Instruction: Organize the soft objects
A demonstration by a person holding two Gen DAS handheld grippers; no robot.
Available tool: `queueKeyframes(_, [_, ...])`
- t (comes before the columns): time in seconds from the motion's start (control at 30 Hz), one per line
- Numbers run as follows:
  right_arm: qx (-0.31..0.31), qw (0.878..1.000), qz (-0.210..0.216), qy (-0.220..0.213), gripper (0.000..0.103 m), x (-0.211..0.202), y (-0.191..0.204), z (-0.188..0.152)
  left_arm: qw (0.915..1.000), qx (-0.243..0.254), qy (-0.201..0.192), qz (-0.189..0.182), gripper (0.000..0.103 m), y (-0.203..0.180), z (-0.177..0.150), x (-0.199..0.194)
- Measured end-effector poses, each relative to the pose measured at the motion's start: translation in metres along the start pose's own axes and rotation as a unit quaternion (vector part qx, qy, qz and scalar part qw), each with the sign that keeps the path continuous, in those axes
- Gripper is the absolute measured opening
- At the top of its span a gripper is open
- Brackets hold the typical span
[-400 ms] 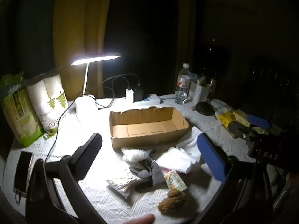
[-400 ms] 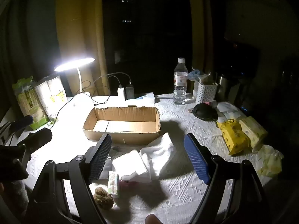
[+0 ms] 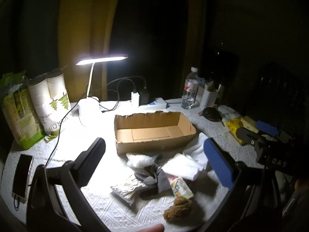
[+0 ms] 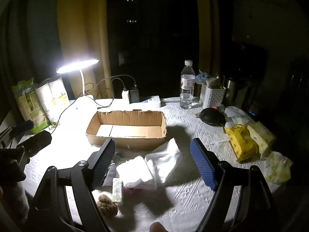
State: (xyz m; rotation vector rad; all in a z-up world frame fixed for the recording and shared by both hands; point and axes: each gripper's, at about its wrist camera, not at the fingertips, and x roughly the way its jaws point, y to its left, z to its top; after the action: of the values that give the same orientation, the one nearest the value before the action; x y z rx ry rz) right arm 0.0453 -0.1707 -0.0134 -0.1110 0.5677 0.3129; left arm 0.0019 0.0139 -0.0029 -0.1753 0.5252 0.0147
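Right wrist view shows the right gripper (image 4: 152, 164) spread wide and holding nothing, above the folded white cloths (image 4: 139, 171) at lower centre. The cardboard box (image 4: 126, 128), with nothing inside, sits just behind them at centre. These cloths look light and limp, so I judge a pinch on the thick folded edge is safest; a single layer may unfold. In the left wrist view the left gripper (image 3: 154, 162) is also released, over the grey sock (image 3: 154, 177), cotton swabs (image 3: 127, 190) and brown fluffy ball (image 3: 178, 207).
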Motion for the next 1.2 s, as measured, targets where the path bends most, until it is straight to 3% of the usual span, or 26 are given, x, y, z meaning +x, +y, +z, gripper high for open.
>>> queueKeyframes(1.2, [0.000, 1.000, 0.000, 0.005, 0.083, 0.0053, 0.0023, 0.0020, 1.0000, 0.004, -0.004, 0.005, 0.102, 0.0023, 0.0017, -0.0022])
